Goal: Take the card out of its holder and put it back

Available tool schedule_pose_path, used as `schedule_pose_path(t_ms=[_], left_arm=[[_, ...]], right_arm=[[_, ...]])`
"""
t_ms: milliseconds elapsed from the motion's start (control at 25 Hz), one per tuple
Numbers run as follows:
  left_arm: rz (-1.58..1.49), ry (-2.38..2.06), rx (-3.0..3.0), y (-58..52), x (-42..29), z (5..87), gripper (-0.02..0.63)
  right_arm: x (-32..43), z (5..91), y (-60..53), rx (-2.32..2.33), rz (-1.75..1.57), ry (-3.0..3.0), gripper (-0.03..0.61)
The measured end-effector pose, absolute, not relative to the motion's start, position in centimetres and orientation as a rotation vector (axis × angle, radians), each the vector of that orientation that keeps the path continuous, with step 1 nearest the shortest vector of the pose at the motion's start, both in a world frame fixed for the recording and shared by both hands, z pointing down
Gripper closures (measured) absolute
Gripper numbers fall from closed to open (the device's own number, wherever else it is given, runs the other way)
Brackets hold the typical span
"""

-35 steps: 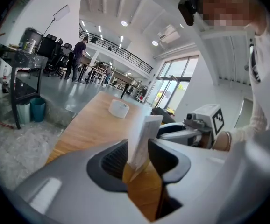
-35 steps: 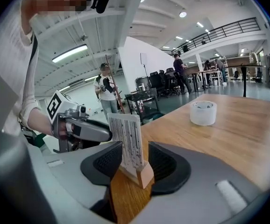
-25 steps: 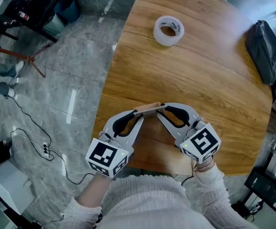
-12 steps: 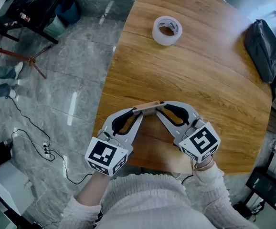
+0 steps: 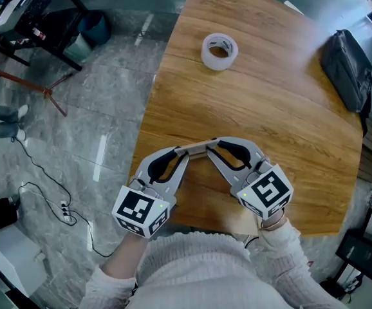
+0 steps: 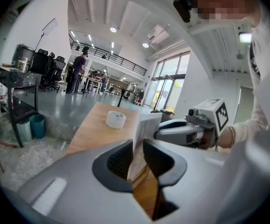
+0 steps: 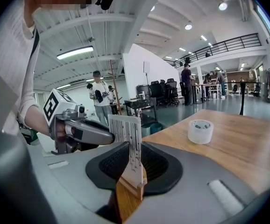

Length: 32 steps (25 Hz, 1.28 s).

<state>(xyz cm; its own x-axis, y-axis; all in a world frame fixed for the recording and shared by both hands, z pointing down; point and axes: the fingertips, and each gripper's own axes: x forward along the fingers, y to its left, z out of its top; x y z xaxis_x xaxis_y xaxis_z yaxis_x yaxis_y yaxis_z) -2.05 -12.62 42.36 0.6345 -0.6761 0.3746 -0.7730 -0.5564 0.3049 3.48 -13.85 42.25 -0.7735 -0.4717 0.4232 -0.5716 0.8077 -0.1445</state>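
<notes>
A thin wooden card holder with a card standing in it hangs above the table's near edge between my two grippers. My left gripper grips it from the left and my right gripper from the right, tips almost meeting. In the left gripper view the pale card stands pinched between the jaws. In the right gripper view the striped card rises from the wooden holder, which sits clamped between the pads.
A roll of clear tape lies far across the wooden table. A dark bag rests at the table's right edge. Grey floor with cables lies to the left, and people stand in the distance.
Both grippers have risen a little together, carrying the holder and card between them. Their grip looks the same.
</notes>
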Motion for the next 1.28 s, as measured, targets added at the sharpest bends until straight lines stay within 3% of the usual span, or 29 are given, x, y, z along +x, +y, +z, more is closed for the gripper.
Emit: schedule_pose_path(t_ms=[1280], left_arm=[[0.23,-1.153,2.568,-10.8,-1.9,34.8,0.541]], right_arm=[[3.8,34.7,-11.2,0.941,0.264,-2.712,0.506]])
